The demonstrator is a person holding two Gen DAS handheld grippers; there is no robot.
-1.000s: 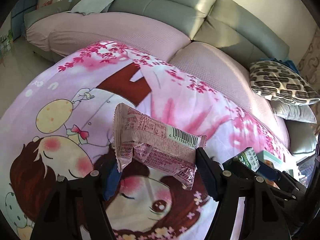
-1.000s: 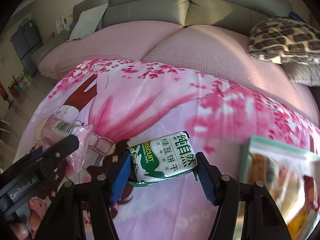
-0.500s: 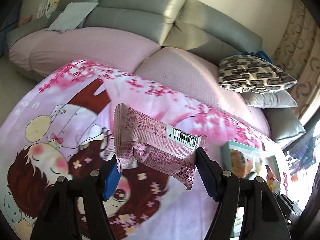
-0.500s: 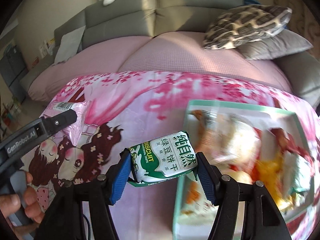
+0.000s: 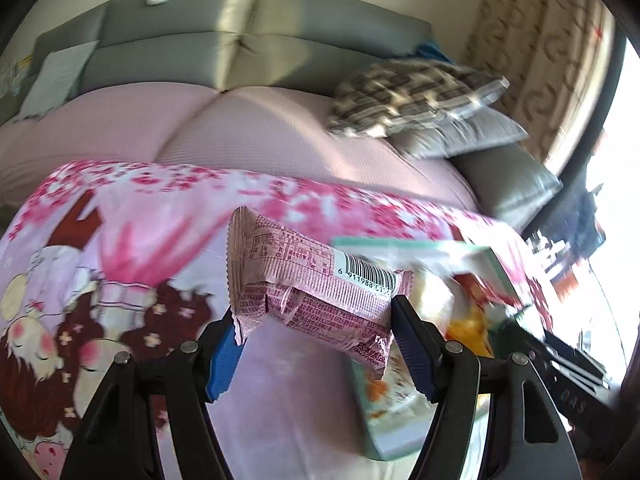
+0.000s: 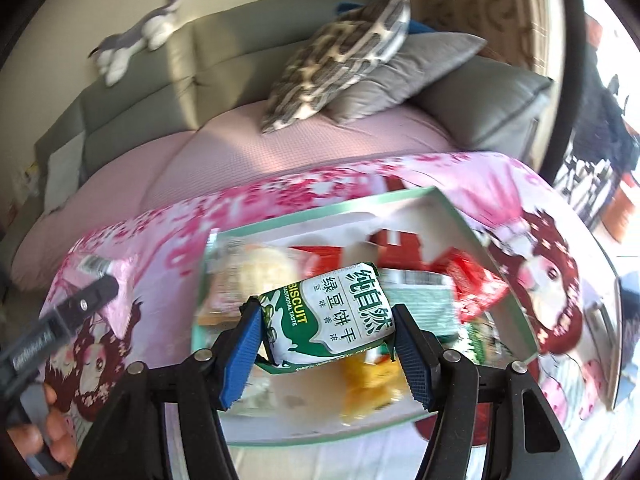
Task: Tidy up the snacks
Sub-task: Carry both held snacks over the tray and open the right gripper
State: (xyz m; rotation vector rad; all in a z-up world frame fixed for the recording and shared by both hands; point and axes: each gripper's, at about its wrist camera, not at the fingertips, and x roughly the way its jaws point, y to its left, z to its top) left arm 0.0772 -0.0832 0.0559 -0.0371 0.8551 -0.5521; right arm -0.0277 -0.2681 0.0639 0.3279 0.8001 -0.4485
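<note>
My left gripper (image 5: 316, 336) is shut on a pink snack packet (image 5: 308, 288) with a barcode, held above the pink cartoon blanket (image 5: 132, 240). A pale green box (image 5: 384, 440) with several snacks lies just to its right. In the right wrist view my right gripper (image 6: 326, 344) is shut on a green and white biscuit packet (image 6: 332, 316), hanging over that green box (image 6: 320, 436). The left gripper (image 6: 76, 308) with the pink packet (image 6: 96, 268) shows at the left, a hand (image 6: 52, 436) on its handle.
The box holds red, yellow and pale wrapped snacks (image 6: 472, 284). Behind the blanket stands a grey sofa (image 6: 140, 92) with pink seat covers, patterned and grey cushions (image 6: 344, 56) and a plush toy (image 6: 132, 40). Bright window light falls at the right.
Both grippers have swung to the right across the blanket with their packets. The green box has come from the right edge to under the right gripper and beside the left one.
</note>
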